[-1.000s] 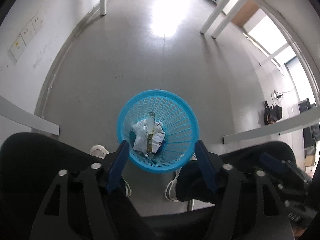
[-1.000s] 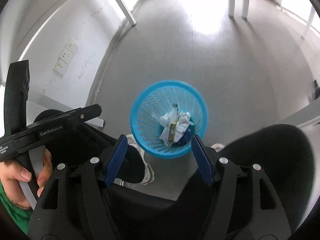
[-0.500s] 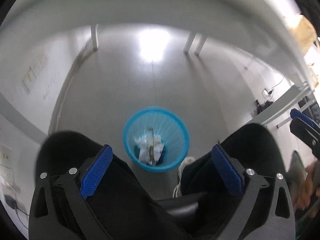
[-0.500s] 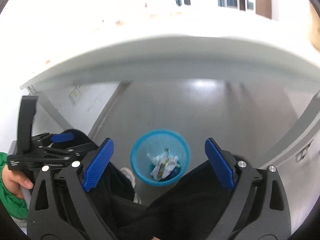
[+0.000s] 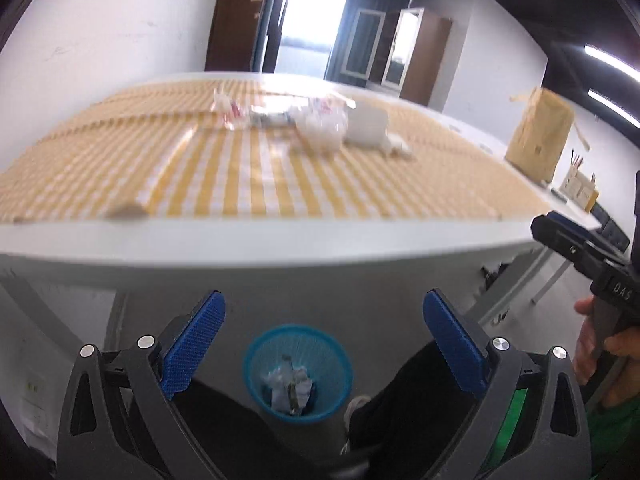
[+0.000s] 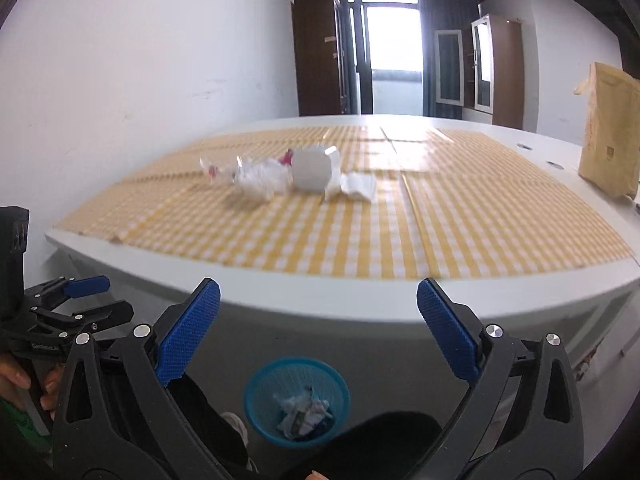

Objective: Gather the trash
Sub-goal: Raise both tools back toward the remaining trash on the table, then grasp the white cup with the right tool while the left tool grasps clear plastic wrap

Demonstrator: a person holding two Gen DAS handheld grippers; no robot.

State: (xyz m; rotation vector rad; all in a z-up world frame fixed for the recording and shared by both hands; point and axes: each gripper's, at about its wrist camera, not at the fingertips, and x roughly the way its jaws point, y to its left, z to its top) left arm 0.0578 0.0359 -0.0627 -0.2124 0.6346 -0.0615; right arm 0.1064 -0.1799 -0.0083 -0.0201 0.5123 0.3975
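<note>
A blue mesh bin [image 5: 256, 376] [image 6: 256, 400] stands on the floor under the table edge, with crumpled paper and wrappers [image 5: 290, 388] [image 6: 304, 412] inside. On the yellow checked tablecloth [image 5: 240, 184] [image 6: 440, 220] lies more trash: crumpled clear plastic [image 5: 320, 124] [image 6: 260, 178], a white cup-like container [image 5: 366, 126] [image 6: 314, 172] and a white tissue [image 6: 358, 188]. My left gripper [image 5: 324, 300] is open and empty, held high above the bin. My right gripper [image 6: 318, 286] is beside it at the same height, its jaws opening with nothing between them.
A brown paper bag [image 5: 538, 136] [image 6: 610, 136] stands at the table's right side. The person's legs in black trousers [image 5: 400, 408] and a white shoe [image 6: 234, 426] flank the bin. A white wall runs along the left; a door and cabinets are at the back.
Both grippers rose from just over the bin to above the table edge and tilted upward. Their jaws spread wider. The table top came into view and the bin shrank.
</note>
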